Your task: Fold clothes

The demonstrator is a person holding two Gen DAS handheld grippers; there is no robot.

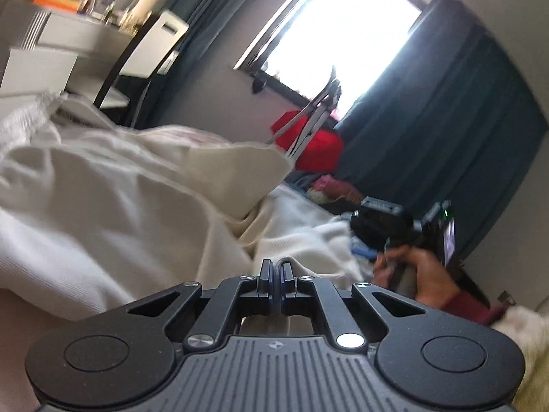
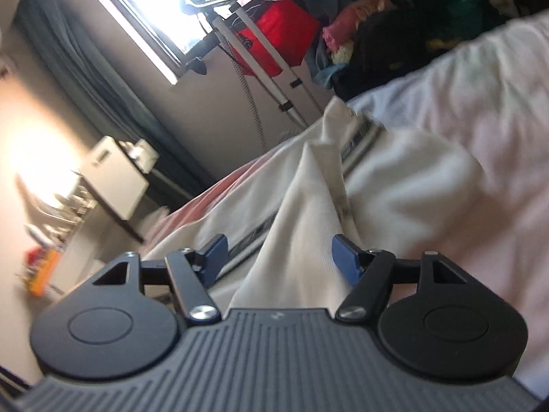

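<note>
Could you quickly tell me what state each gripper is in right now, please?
Left gripper: closed, fingers pinching an edge of the cream garment.
Right gripper: open, fingers spread either side of a raised fold of it, not gripping.

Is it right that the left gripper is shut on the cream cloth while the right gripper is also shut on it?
Not fully. The right wrist view shows the right gripper open, the cream cloth rising between its fingers. The left gripper is shut on the cloth.
</note>
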